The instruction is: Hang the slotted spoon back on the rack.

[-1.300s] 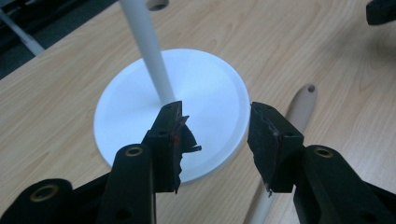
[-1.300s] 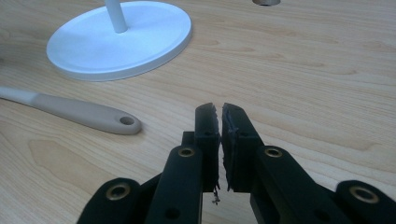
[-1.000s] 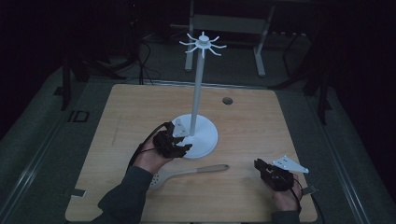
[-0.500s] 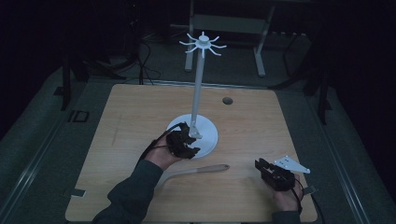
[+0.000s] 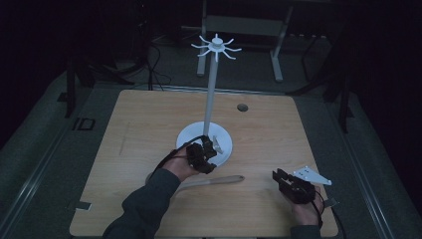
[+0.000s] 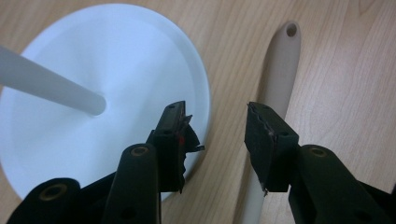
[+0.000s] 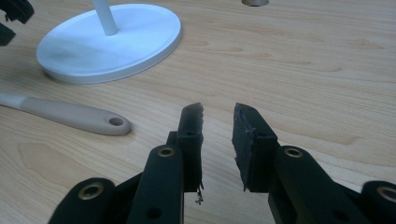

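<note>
A white hook stand (image 5: 211,94) rises from a round base (image 5: 199,137) in the middle of the wooden table. A beige utensil handle (image 5: 219,180) with a hole at its end lies in front of the base. My left gripper (image 5: 209,163) hovers over the base's front edge. In the left gripper view it (image 6: 217,112) is open; its jaws have just been closing, with bare wood in the gap, the base (image 6: 93,56) on one side and the handle (image 6: 280,60) under the other jaw. My right gripper (image 7: 218,109) is open at the front right; its jaws have just been opening on nothing.
A round cable hole (image 5: 242,107) sits in the table (image 5: 149,114) behind the stand. The stand's top carries several curved hooks (image 5: 216,47). In the right gripper view the handle (image 7: 70,114) and base (image 7: 112,39) lie ahead to the left. Dark floor surrounds the table.
My left hand has moved right along the front of the base and lower, closer to the beige handle. The right hand has stayed in place.
</note>
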### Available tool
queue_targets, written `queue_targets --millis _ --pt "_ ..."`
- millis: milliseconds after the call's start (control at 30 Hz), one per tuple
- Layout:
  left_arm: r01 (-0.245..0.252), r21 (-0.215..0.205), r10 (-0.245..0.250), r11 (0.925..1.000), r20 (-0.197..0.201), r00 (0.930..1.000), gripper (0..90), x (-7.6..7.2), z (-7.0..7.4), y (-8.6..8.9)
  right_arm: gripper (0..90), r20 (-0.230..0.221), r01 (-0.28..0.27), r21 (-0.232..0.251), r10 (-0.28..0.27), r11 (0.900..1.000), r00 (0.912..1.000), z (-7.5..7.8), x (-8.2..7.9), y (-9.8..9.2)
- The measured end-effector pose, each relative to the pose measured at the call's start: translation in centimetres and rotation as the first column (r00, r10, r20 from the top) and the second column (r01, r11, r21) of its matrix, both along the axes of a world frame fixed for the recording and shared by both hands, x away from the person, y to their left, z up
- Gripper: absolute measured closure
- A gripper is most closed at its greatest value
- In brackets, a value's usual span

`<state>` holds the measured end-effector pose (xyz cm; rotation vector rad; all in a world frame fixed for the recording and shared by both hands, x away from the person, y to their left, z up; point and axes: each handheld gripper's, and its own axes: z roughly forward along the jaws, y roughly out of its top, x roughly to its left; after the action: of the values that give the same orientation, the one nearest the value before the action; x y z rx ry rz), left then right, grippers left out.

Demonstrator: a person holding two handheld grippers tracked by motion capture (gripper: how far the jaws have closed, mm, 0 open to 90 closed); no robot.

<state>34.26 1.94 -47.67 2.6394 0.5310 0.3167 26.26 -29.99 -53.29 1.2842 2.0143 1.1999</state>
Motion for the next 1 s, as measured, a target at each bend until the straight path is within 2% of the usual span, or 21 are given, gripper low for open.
queue_targets --millis 267,567,933,1000 --pt "0.039 0.059 -0.037 0.9975 -0.032 0.9988 59.7 -0.1 -1.0 -1.2 73.0 0.001 -0.007 -0.003 0.007 1.0 1.0 0.0 0.0 0.0" --pt "0.064 0.095 -0.057 0.9934 -0.074 0.9956 61.5 -0.1 -1.8 -1.8 72.8 -0.003 -0.009 -0.002 0.009 1.0 1.0 0.0 0.0 0.0" --pt "0.104 0.142 -0.086 0.9843 -0.127 0.9881 64.0 -0.2 -2.9 -2.4 72.0 -0.006 -0.009 -0.009 0.009 1.0 0.9999 0.0 0.0 0.1" --pt "0.115 0.158 -0.094 0.9808 -0.134 0.9865 64.5 -0.2 -3.1 -2.6 72.0 -0.006 -0.01 -0.012 0.01 1.0 0.9999 0.0 0.0 0.1"
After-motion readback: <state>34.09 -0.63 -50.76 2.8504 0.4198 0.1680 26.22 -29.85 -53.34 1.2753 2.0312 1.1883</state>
